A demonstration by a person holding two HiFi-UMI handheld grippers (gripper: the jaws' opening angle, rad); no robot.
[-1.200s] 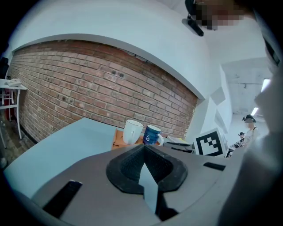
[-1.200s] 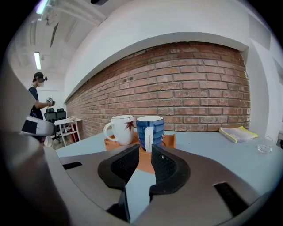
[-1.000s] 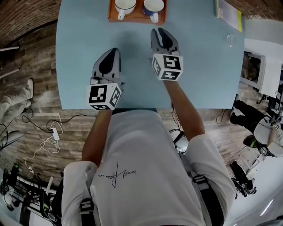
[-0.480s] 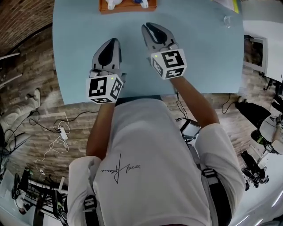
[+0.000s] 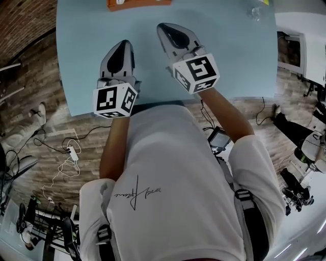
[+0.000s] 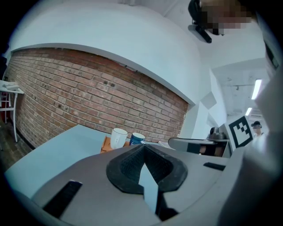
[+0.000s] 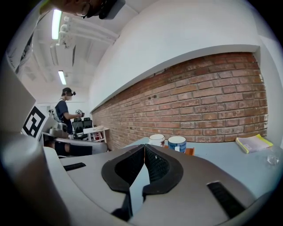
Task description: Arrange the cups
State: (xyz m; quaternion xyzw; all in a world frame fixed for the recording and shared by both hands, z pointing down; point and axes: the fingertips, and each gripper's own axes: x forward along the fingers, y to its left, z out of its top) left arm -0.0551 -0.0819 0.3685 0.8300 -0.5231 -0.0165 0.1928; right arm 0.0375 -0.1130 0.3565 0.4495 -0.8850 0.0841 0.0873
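A white cup (image 6: 118,137) and a blue cup (image 6: 136,138) stand side by side on an orange tray (image 6: 106,143) at the far side of the light-blue table (image 5: 229,51). The right gripper view shows the same white cup (image 7: 156,140) and blue cup (image 7: 177,143). In the head view only the tray's near edge (image 5: 127,4) shows, at the top. My left gripper (image 5: 124,45) is shut and empty over the table's near part. My right gripper (image 5: 166,28) hovers beside it, its jaws just closing together with nothing between them. Both point at the cups from a distance.
A yellow book (image 7: 253,143) and a small clear glass (image 7: 270,160) lie at the table's far right. A brick wall runs behind the table. A person (image 7: 66,112) stands far off near desks. Cables lie on the wooden floor (image 5: 66,153).
The right gripper's jaws have gone from apart to together. Both grippers have drawn back from the tray and risen. The tray and cups have slid towards the head view's top edge.
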